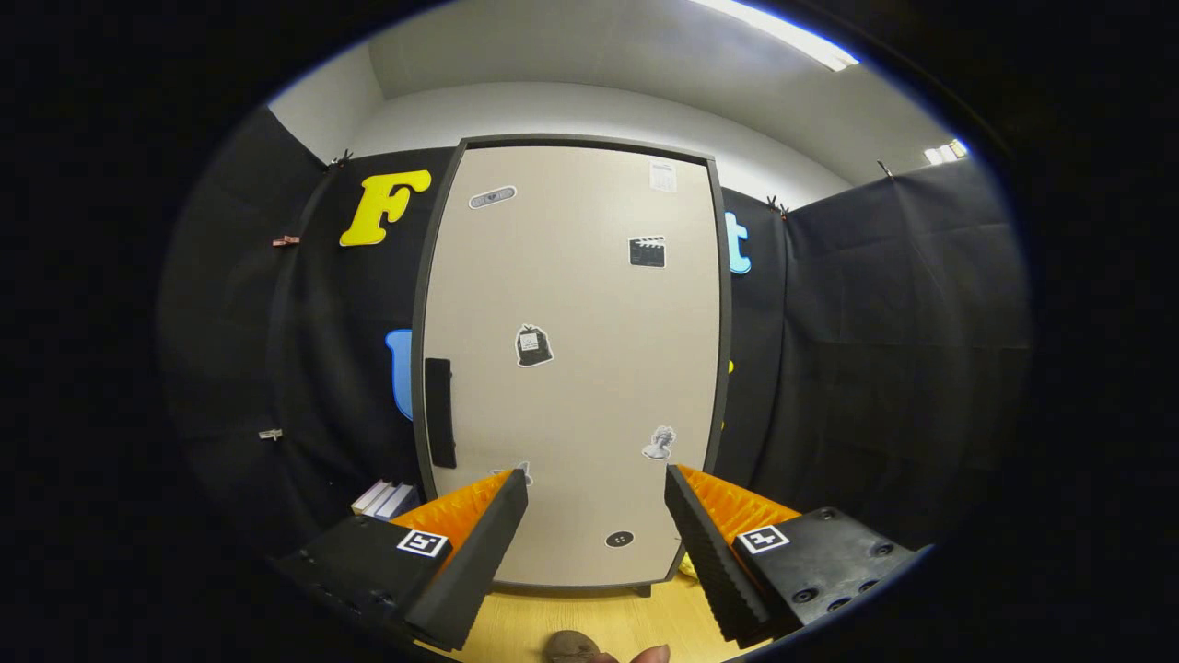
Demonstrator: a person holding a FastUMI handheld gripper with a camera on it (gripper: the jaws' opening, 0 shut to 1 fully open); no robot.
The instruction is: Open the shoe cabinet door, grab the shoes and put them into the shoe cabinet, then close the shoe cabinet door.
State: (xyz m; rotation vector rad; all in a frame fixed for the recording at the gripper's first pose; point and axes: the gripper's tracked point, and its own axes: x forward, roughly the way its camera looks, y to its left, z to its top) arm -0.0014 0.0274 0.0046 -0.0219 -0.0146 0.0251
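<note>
Shoe cabinet door (571, 368) is closed and fills the space straight ahead of the gripper (596, 483), blocking entry. Jaws stand apart with nothing between them, clear air up to the door face. Black handle (439, 412) sits ahead-left of the left jaw, unobstructed. Stacked books (382, 499) beside the cabinet's left foot narrow that side. Wooden floor (562, 612) below the jaws is open; a fingertip (649, 655) and a dark object intrude under them.

Shoe cabinet (571, 368): tall, upright, beige door (589, 304) shut in a dark frame, black handle (439, 412) at its left edge, several small stickers on the face; stands on wooden floor.
</note>
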